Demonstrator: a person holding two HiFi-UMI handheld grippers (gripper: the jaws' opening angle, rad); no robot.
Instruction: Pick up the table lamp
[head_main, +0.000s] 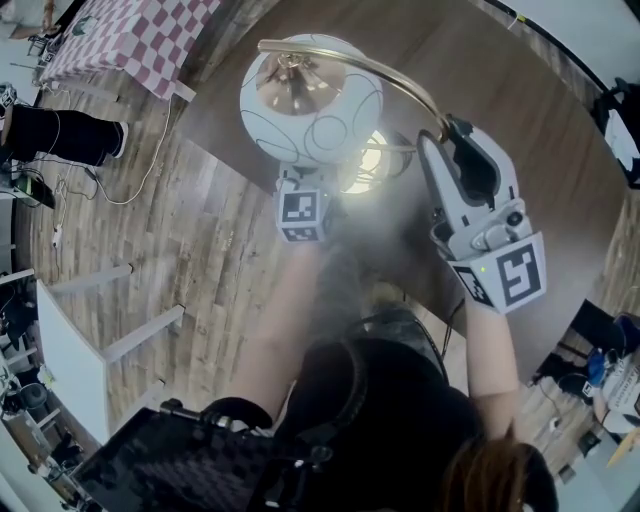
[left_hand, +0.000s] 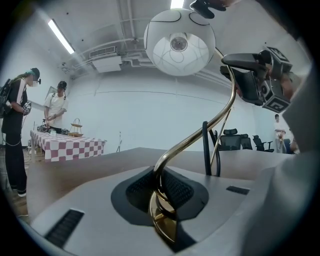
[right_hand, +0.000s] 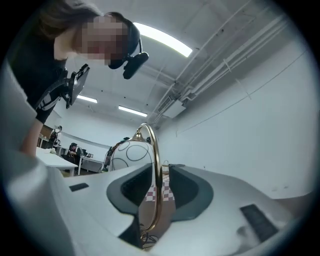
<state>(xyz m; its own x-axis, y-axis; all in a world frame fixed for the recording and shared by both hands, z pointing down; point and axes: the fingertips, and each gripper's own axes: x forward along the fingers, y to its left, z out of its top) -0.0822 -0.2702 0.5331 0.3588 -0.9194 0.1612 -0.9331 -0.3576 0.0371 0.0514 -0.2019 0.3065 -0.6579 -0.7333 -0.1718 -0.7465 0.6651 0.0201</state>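
Nearby, a checkered table stands beyond the lamp and round table.

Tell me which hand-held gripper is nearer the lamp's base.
Left. The left hand-held gripper clamps the gold stem just above the base; the right hand-held gripper straddles the stem higher up, jaws open.

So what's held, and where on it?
Left gripper clamps the table lamp low on its brass stem; right gripper open around the upper stem.

Lamp stem between fingers of left gripper
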